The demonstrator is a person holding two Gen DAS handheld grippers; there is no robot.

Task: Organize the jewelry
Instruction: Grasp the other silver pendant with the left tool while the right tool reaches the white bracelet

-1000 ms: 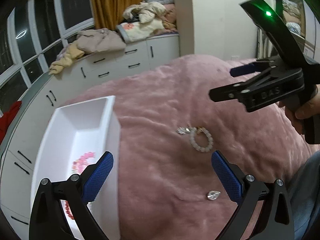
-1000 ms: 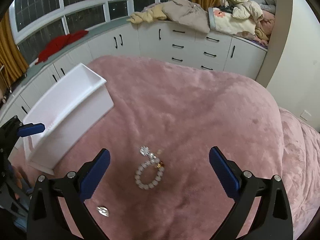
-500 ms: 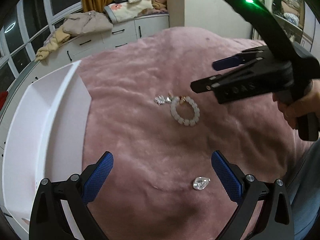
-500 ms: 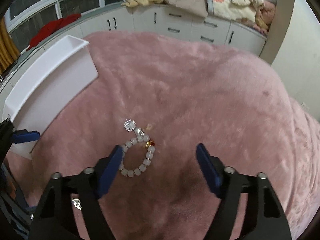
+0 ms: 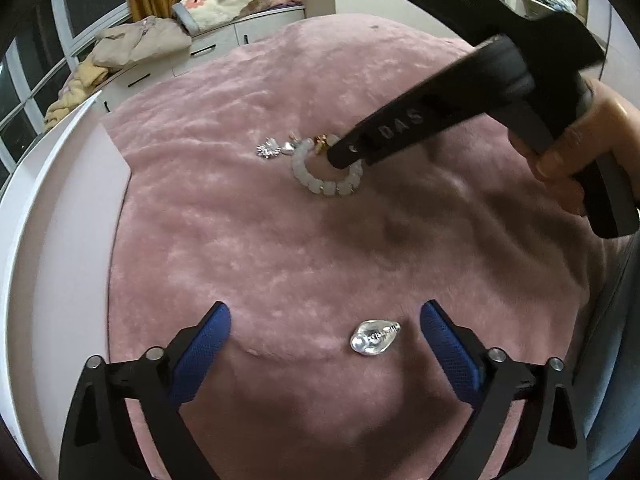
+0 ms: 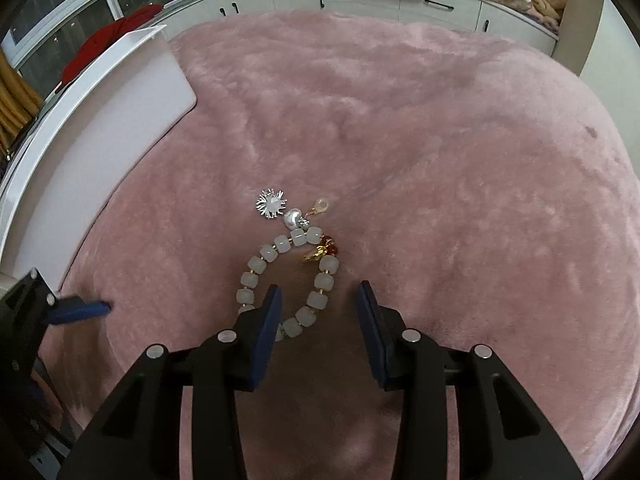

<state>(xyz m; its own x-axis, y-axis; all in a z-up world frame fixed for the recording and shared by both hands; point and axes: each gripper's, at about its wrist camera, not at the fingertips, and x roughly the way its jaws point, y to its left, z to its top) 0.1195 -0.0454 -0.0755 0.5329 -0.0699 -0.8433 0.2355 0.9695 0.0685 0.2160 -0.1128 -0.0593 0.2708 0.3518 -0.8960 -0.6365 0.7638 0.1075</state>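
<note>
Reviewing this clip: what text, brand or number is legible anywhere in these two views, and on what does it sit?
"DAS": pale letters on the side of the right gripper, seen from the left wrist view; marks before it, near the tip, are too faint to read.
Silver charm: a tiny line across its middle, too small to read.
Right wrist view: no readable text.

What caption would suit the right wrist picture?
Right gripper open, straddling one side of a bead bracelet on a pink blanket.
</note>
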